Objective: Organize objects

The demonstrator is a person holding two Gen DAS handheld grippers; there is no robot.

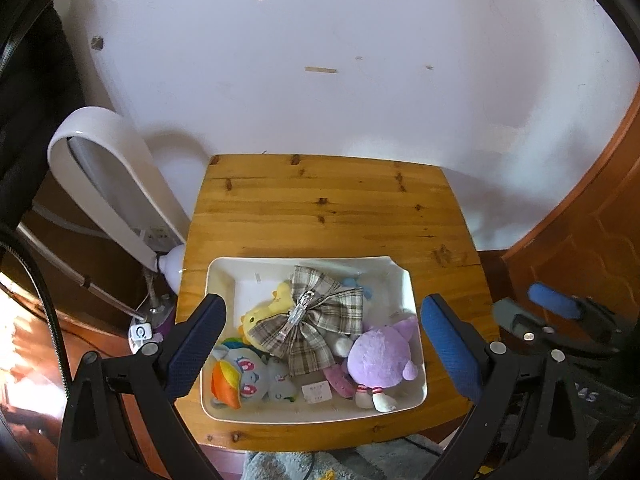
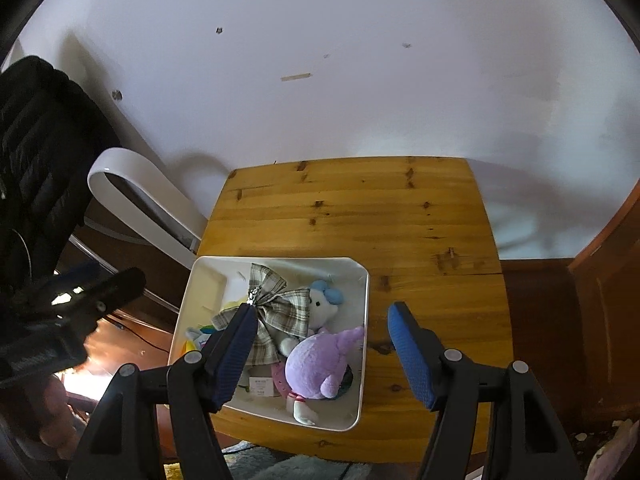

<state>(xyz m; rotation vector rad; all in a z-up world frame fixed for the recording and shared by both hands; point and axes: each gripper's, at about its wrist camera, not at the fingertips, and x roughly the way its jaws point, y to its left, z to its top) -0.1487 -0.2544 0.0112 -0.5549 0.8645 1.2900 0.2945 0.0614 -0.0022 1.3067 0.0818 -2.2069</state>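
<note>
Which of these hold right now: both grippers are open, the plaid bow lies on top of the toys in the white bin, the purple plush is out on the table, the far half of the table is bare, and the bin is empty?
1. Both the left gripper and the right gripper are open and hold nothing. True.
2. The plaid bow lies on top of the toys in the white bin. True.
3. The purple plush lies out on the wooden table. False: it is inside the bin, at its right side.
4. The far half of the table is bare wood. True.
5. The bin is empty. False: it also holds a yellow plush and a rainbow-maned plush.
</note>
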